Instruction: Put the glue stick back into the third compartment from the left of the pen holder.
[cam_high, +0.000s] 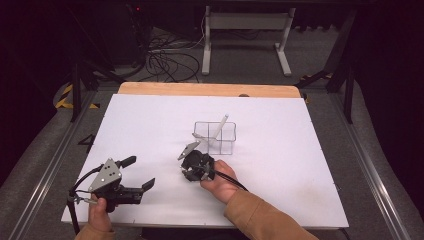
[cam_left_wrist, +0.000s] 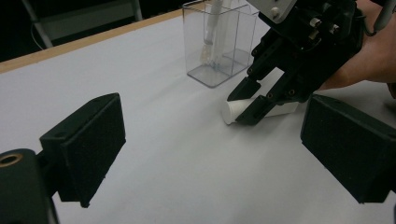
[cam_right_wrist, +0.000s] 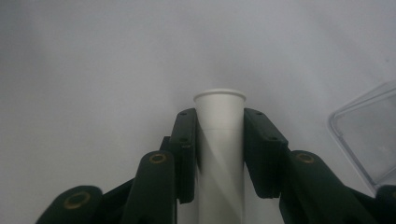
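Your left gripper (cam_high: 142, 176) sits nearest, down at the front-left of the white table (cam_high: 150, 120), jaws spread wide with nothing between them, well left of the clear box (cam_high: 215, 136). Moving right, your right gripper (cam_high: 191, 162) is just in front of that box, tipped down at the table and clamped on a white tube (cam_right_wrist: 219, 140) that lies on its side on the sheet. Both pads (cam_right_wrist: 187, 140) press its flanks, and its rimmed end pokes out past the fingertips, pointing away from the box's near corner. Inside the box a white stick-like thing (cam_high: 220, 126) leans against the wall; can't tell what it is.
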